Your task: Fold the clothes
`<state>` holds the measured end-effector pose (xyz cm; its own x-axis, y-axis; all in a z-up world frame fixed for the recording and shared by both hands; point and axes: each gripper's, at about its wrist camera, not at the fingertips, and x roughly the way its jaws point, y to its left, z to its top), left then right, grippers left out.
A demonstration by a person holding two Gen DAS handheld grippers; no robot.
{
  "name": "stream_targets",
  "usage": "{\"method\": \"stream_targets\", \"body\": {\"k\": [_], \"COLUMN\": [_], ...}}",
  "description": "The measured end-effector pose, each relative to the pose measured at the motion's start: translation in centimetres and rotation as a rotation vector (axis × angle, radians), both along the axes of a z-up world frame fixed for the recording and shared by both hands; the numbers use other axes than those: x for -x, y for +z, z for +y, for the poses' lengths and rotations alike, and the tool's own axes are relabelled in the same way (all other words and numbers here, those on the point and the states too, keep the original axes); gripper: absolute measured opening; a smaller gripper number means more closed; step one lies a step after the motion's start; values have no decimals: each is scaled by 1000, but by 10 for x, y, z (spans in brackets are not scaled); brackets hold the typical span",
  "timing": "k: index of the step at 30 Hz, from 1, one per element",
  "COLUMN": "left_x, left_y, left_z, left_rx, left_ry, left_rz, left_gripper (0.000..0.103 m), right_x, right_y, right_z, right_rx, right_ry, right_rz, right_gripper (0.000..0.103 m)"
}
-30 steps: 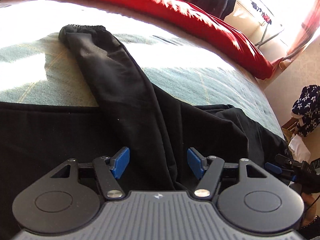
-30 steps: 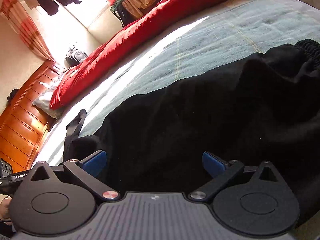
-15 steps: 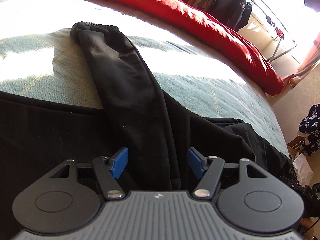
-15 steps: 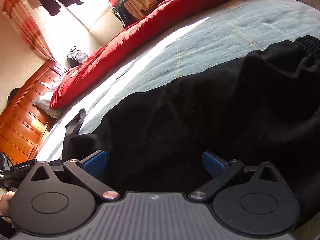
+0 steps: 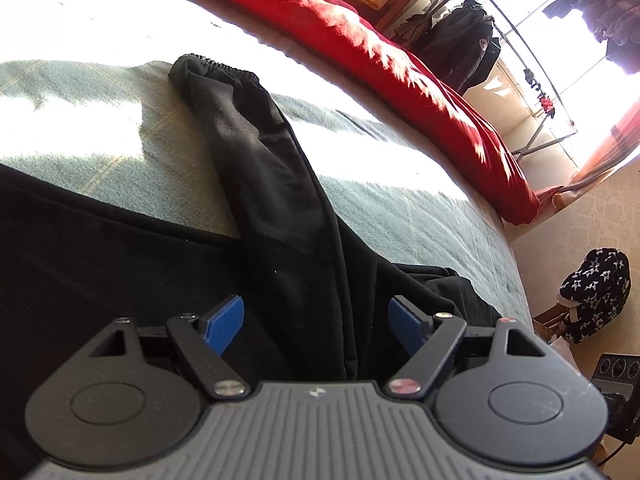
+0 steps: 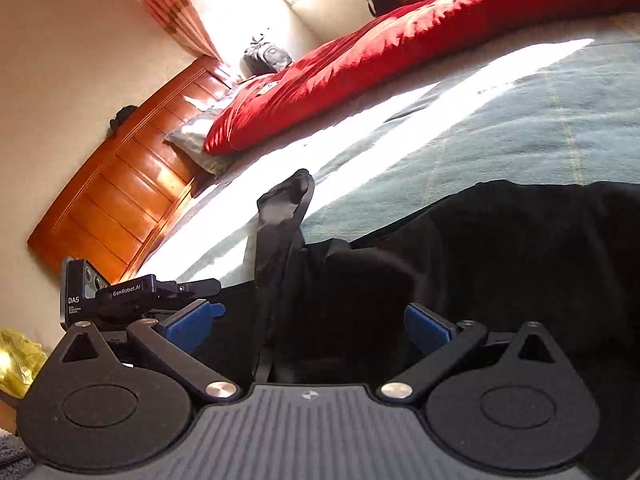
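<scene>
Hovering wide apart, left gripper (image 5: 316,320) straddles black fabric trousers (image 5: 264,184) spread on grey-green blanket (image 5: 400,208). Right gripper (image 6: 308,326) likewise gapes, holding nothing, over same garment. Red quilt (image 5: 400,64) bunched beyond.

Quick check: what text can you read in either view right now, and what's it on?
"GenRobot.AI": on the left gripper's black body, seen from the right wrist.
"DAS": on the dark module behind it.
Small lines under "DAS": too small to read.
Left wrist view: no readable text.
</scene>
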<state>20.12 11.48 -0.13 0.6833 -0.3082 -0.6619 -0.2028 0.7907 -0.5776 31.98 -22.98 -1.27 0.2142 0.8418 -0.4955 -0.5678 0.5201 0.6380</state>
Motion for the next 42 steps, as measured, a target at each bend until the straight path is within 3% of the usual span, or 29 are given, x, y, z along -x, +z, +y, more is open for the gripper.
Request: {"method": "stream_targets", "body": {"k": [5,12,24,31,37,42], "left_x": [-2,-11,-24,-33,-45,-55], "left_y": [-1,-17,-32,-46,-57,-67], "left_z": [15,38,61,61,52,58], "left_rx": [27,117,237,352,367,405], "left_ry": [-66,-179,-332,-369,-370,-290], "left_rz": [-18,-14,-5,14,27,-16], "left_gripper": [82,83,83,84,84,84], "right_x": [15,51,49,68,77,78], "right_y": [-11,-39,-45,-23,-4,-3], "right_z": [76,126,161,167,151,136], "right_rx": [49,143,127,0,-87,-89], "right_ry": [143,153,0,109,156,190], "right_rz": [16,89,146,144,128,136], "right_gripper": [103,103,103,103,103,103]}}
